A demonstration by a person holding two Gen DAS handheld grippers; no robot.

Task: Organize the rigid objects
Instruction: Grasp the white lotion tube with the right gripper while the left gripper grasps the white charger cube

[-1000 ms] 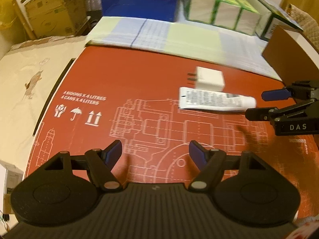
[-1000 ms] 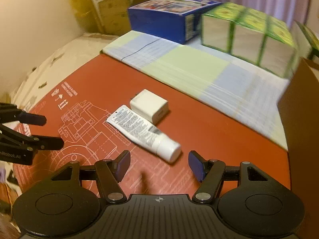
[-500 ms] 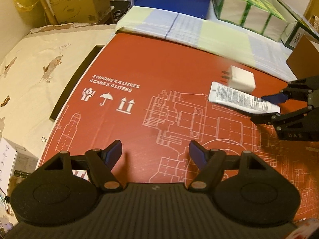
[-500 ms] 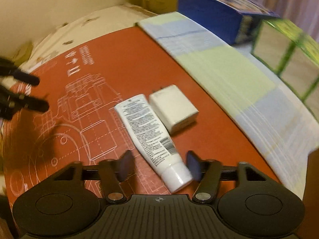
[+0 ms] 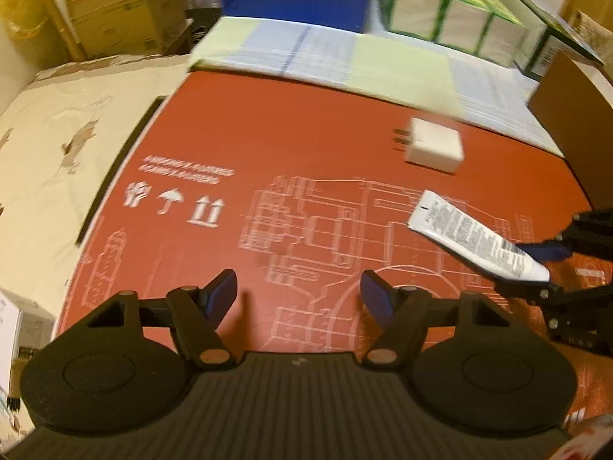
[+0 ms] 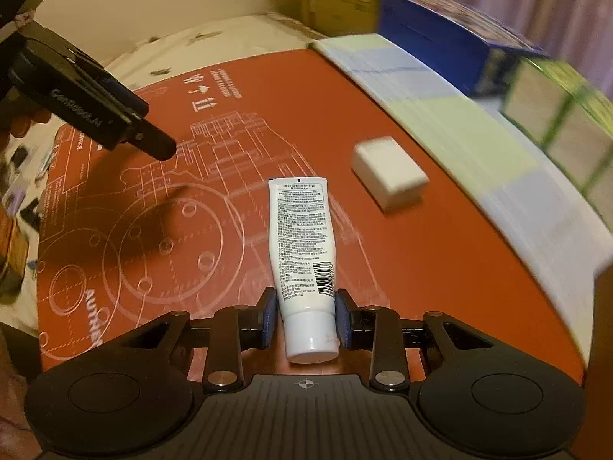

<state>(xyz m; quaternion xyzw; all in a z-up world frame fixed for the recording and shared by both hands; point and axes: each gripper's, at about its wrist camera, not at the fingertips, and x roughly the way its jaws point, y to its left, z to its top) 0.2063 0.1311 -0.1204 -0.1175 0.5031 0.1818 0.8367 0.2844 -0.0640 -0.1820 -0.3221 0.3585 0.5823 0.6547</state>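
The right gripper (image 6: 305, 320) has its jaws closing on the cap end of the white tube (image 6: 302, 241), whose long axis runs toward twelve o'clock over the red board (image 6: 268, 96), charger (image 6: 389, 176) at one o'clock, while the left gripper (image 5: 297, 291), jaws wide and empty, hovers apart.

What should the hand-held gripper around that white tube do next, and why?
Probably lift it. The right hand-held gripper is closing, with its pads against the white tube near the cap, and the charger lies apart, out of the way.
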